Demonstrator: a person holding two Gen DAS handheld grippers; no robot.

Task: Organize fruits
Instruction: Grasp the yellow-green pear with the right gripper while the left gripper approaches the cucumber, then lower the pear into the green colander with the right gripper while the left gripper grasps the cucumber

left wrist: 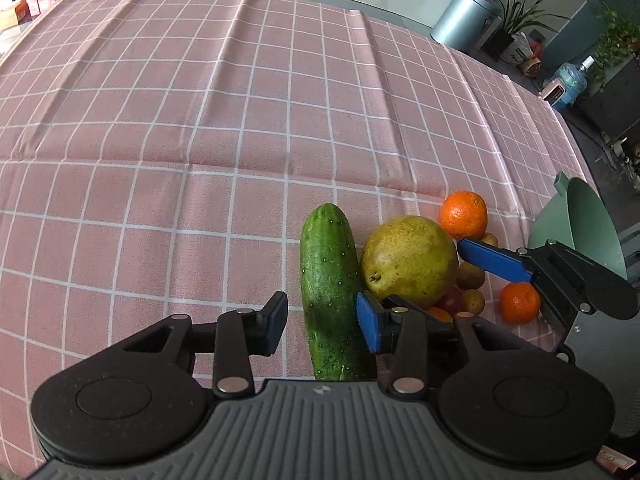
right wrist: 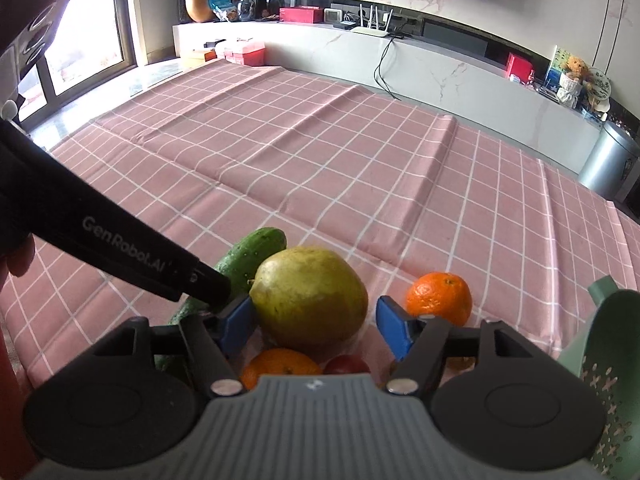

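Observation:
A green cucumber [left wrist: 330, 296] lies on the pink checked cloth [left wrist: 200, 140] between the open fingers of my left gripper [left wrist: 324, 326], not pinched. Beside it sits a large yellow-green pear [left wrist: 408, 262], two oranges [left wrist: 464, 214] [left wrist: 519, 303], small yellow fruits [left wrist: 471, 276] and a red one [left wrist: 452, 299]. In the right wrist view my right gripper [right wrist: 316, 326] is open with its blue fingers on either side of the pear [right wrist: 310, 294]; the cucumber [right wrist: 248, 258] is behind the left gripper's body [right wrist: 120, 256]. An orange [right wrist: 439, 298] lies to the right, another [right wrist: 280, 366] below the pear.
A green perforated colander [right wrist: 608, 364] stands at the right edge; it also shows in the left wrist view [left wrist: 580, 224]. The cloth stretches far ahead. A white low cabinet [right wrist: 440, 68] and a metal bin [right wrist: 608, 160] stand beyond the table.

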